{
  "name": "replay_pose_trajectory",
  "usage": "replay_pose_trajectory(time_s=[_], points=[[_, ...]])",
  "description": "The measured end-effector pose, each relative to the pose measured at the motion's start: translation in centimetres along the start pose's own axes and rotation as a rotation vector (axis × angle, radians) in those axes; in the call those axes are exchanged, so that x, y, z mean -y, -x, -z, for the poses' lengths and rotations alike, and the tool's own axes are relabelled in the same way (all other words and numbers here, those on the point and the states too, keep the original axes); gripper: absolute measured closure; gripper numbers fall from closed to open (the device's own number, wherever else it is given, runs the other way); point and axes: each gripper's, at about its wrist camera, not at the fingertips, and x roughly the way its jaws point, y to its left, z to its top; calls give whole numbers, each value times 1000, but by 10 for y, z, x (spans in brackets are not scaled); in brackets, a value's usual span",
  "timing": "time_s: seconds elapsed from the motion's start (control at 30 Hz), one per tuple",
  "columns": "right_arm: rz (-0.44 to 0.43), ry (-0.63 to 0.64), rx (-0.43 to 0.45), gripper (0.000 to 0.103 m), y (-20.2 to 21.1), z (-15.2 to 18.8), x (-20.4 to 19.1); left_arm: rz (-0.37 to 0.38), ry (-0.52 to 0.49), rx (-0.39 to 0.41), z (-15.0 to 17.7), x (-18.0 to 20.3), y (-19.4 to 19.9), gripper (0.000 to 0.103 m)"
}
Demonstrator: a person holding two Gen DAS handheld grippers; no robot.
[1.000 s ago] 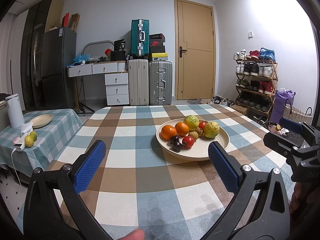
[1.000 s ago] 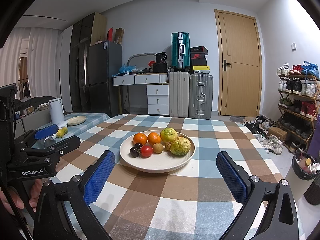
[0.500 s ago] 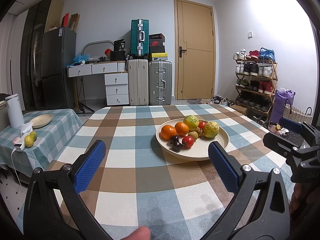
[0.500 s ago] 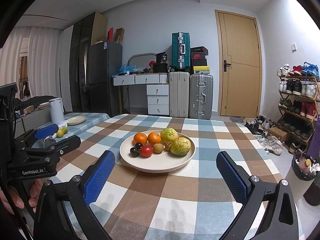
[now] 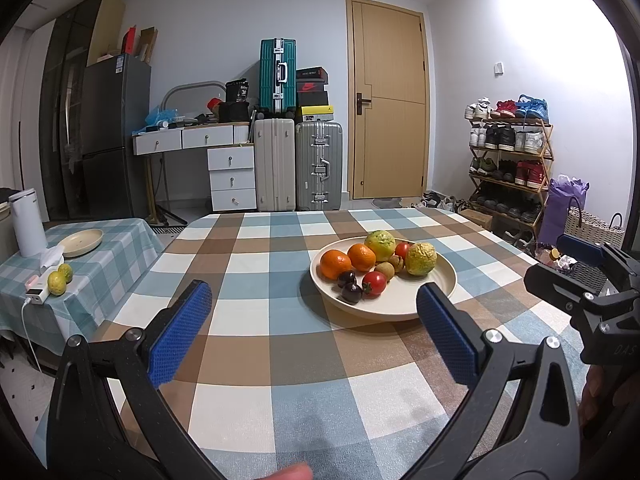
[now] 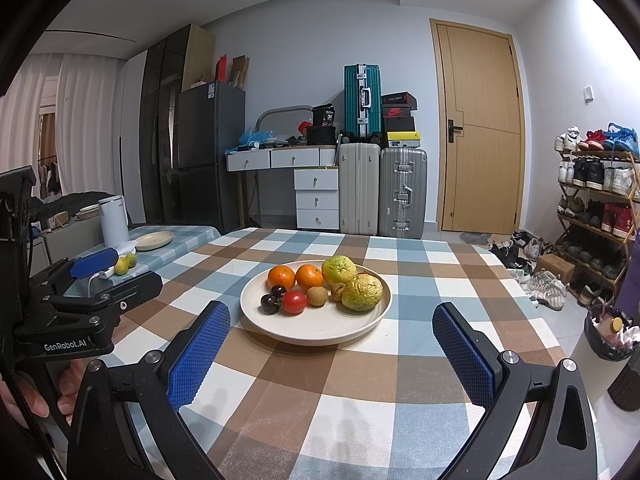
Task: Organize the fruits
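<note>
A cream plate [image 5: 434, 302] [image 6: 320, 330] on the checked table holds two oranges [image 5: 335, 264] [image 6: 281, 277], a green-yellow citrus [image 6: 339, 269], a bumpy yellow fruit [image 5: 421, 259] [image 6: 362, 293], a red tomato [image 6: 295, 302], two dark plums [image 6: 269, 303] and small brown fruits [image 6: 317, 296]. My left gripper [image 5: 314, 296] hovers open over the table, short of the plate. My right gripper [image 6: 332, 316] is open too, its blue pads framing the plate's near rim. Each gripper shows at the edge of the other's view.
A lower side table [image 5: 120, 240] at the left carries an empty cream plate [image 5: 80, 237], a white kettle [image 5: 27, 222] and two yellow-green fruits [image 5: 60, 279]. Suitcases [image 5: 298, 172], a drawer unit and a shoe rack [image 5: 510, 160] line the back and right.
</note>
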Motion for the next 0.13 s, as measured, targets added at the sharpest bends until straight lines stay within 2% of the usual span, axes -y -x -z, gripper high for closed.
replay_pose_trajectory(time_s=[0.13], points=[[-2, 0, -1, 0, 0, 0, -1, 11, -6, -3, 0, 0, -1, 1]])
